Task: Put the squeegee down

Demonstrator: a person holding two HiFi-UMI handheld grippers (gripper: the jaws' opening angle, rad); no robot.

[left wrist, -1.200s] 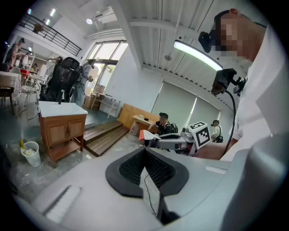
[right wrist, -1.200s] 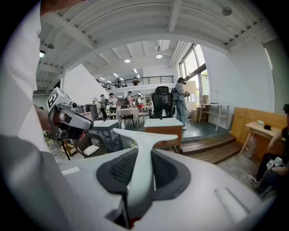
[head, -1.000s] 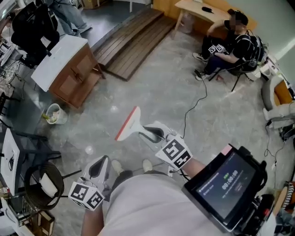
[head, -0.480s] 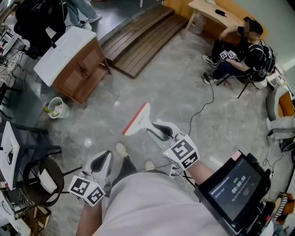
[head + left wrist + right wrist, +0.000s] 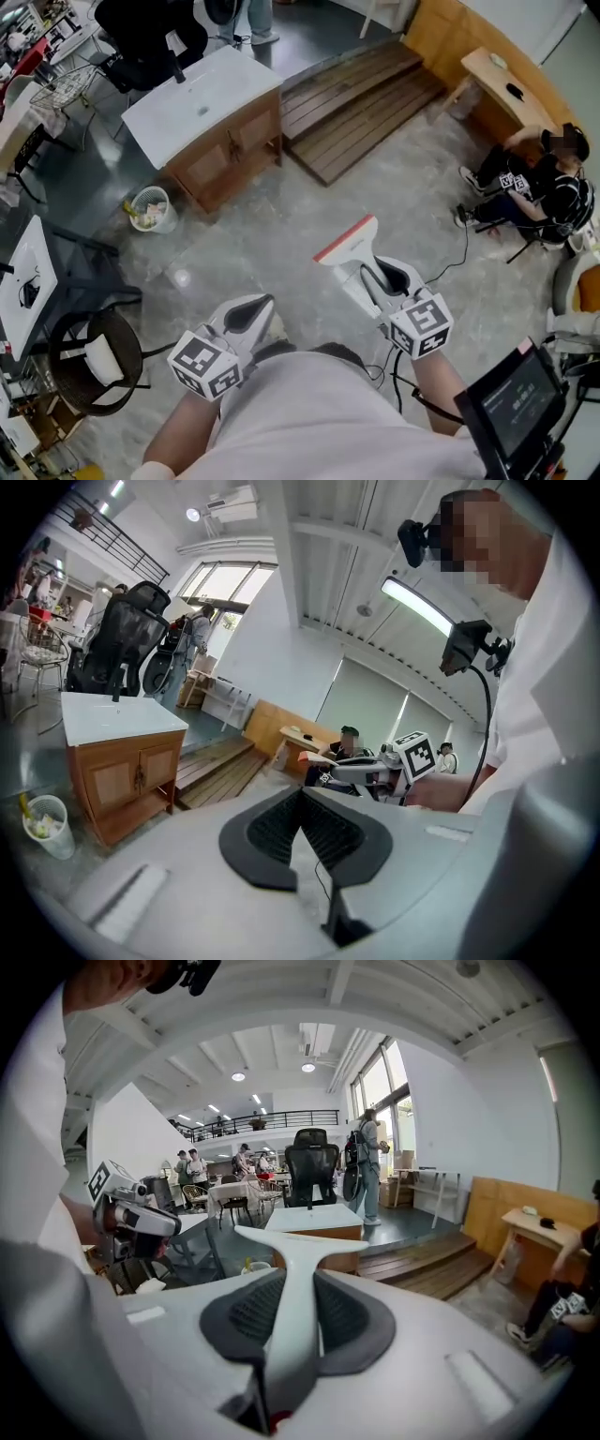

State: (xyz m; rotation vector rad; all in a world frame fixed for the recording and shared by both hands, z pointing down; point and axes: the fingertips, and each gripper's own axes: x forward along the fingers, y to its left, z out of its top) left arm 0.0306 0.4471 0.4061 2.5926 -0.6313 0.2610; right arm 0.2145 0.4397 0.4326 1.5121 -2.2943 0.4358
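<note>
- The right gripper (image 5: 380, 274) is clenched on the squeegee (image 5: 349, 244): in the right gripper view its dark pads (image 5: 347, 1321) press on both sides of the white handle (image 5: 292, 1288).
- The squeegee is in the air above the grey floor (image 5: 281, 248), touching nothing but the gripper. Its handle runs away from the jaws, and its crosswise blade, edged in red, is at the far end.
- The left gripper (image 5: 253, 311) is closed and empty. In the left gripper view its pads (image 5: 328, 832) meet at the tips with nothing between them.
- The left gripper hangs near and to the left of the right one, well apart from the squeegee.
- Far left of the grippers stands a wooden cabinet (image 5: 230, 159) with a white top. A small waste bin (image 5: 150, 208) with litter in it sits on the floor just left of the cabinet.
- A low slatted wooden platform (image 5: 361, 103) lies on the floor beyond the squeegee, right of the cabinet.
- At the far right a person (image 5: 539, 187) sits beside a wooden desk (image 5: 497, 80).
- A dark screen (image 5: 516, 398) shows at the near right edge of the head view.
</note>
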